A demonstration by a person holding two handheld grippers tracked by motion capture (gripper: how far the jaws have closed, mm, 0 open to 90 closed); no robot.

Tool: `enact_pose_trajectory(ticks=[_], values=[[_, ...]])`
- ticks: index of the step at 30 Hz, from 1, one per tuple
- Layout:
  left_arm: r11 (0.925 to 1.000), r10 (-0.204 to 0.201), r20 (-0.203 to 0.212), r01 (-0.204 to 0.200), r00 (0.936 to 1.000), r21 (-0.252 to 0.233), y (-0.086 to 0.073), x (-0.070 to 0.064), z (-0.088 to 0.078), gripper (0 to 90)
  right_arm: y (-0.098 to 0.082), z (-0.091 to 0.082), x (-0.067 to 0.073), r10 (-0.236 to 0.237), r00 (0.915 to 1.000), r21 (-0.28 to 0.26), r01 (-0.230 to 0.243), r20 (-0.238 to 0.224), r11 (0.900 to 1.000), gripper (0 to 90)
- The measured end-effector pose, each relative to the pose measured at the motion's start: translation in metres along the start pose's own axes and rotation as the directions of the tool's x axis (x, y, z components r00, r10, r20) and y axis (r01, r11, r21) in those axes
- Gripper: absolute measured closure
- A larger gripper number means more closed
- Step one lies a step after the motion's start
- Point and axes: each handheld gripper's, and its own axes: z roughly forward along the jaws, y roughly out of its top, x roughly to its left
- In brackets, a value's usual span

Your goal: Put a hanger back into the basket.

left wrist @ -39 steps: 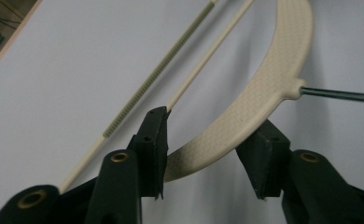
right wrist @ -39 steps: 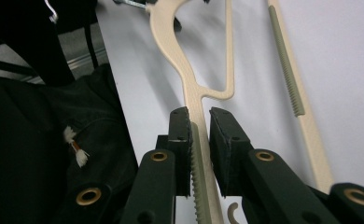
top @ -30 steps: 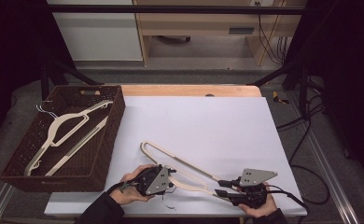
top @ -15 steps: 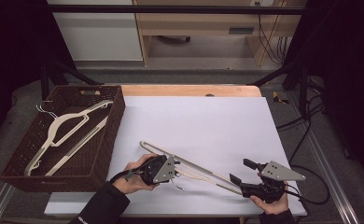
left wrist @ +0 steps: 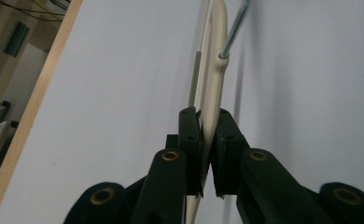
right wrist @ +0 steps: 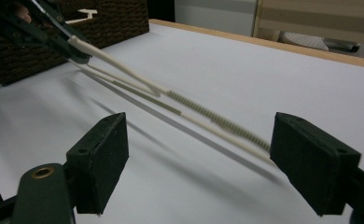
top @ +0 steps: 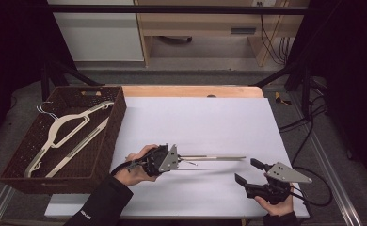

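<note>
White sheeting covers the surface, with a dark floor and pale cabinets behind it. I start at the left, where a brown wicker basket sits at the surface's edge with one cream hanger lying flat inside.

Just beside the basket, my left tool is clamped on a second hanger. In the left gripper view the pads pinch the cream body edge-on, with the metal hook running away beyond them. A second ago this hanger lay flat and slanted across the sheet with both tools on it; now it is turned on edge and lifted, reading as a thin line pointing right, and it casts a shadow on the sheet beneath.

Further right, my right tool has let go and backed off toward the near right corner. Its jaws stand wide apart and empty, and in the right gripper view the hanger's ribbed bar crosses between and beyond them, untouched.

I judge the handover is done: the left tool alone carries the hanger, and the basket is the likely destination. With a single grip near one end, the long free end could swing or sag.
</note>
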Motion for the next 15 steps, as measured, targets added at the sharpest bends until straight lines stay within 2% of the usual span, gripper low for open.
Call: enact_pose_trajectory(ticks=[3,4,7,8,11,12,13,14,15], values=[[0.9988,-0.047,-0.006,0.047,0.9989,-0.010,0.001,0.004,-0.004,85.8,0.000,0.001,0.000,0.006,1.0000,0.007,-0.006,0.002,1.000,17.4],[0.9962,-0.084,-0.003,0.084,0.9964,-0.023,0.001,0.007,-0.006,85.9,-0.001,0.002,0.000,0.007,1.0000,0.008,-0.007,0.005,1.000,17.1],[0.9931,-0.117,-0.019,0.117,0.9930,-0.013,0.000,0.012,-0.011,86.0,-0.001,0.003,0.000,0.016,0.9998,0.014,-0.016,0.009,1.000,15.6],[0.9880,-0.154,-0.026,0.153,0.9878,-0.021,-0.001,0.013,-0.013,86.0,-0.001,0.004,0.000,0.017,0.9998,0.015,-0.017,0.010,1.000,15.5],[0.9776,-0.211,-0.037,0.210,0.9768,-0.011,-0.003,0.018,-0.020,86.0,-0.002,0.005,0.000,0.022,0.9997,0.019,-0.022,0.014,1.000,14.8],[0.9690,-0.247,-0.048,0.247,0.9678,-0.019,-0.004,0.020,-0.023,86.0,-0.001,0.005,0.000,0.028,0.9995,0.021,-0.028,0.014,0.999,14.3],[0.9645,-0.264,-0.053,0.263,0.9631,-0.021,-0.004,0.021,-0.025,86.0,-0.001,0.005,0.000,0.032,0.9994,0.019,-0.032,0.015,0.999,14.2],[0.9560,-0.293,-0.060,0.292,0.9541,-0.029,-0.004,0.024,-0.029,86.0,-0.001,0.005,0.000,0.030,0.9994,0.018,-0.030,0.017,0.999,13.9],[0.9508,-0.309,-0.064,0.308,0.9488,-0.037,-0.004,0.025,-0.032,86.0,-0.001,0.005,0.000,0.038,0.9991,0.017,-0.038,0.021,0.999,12.9]])
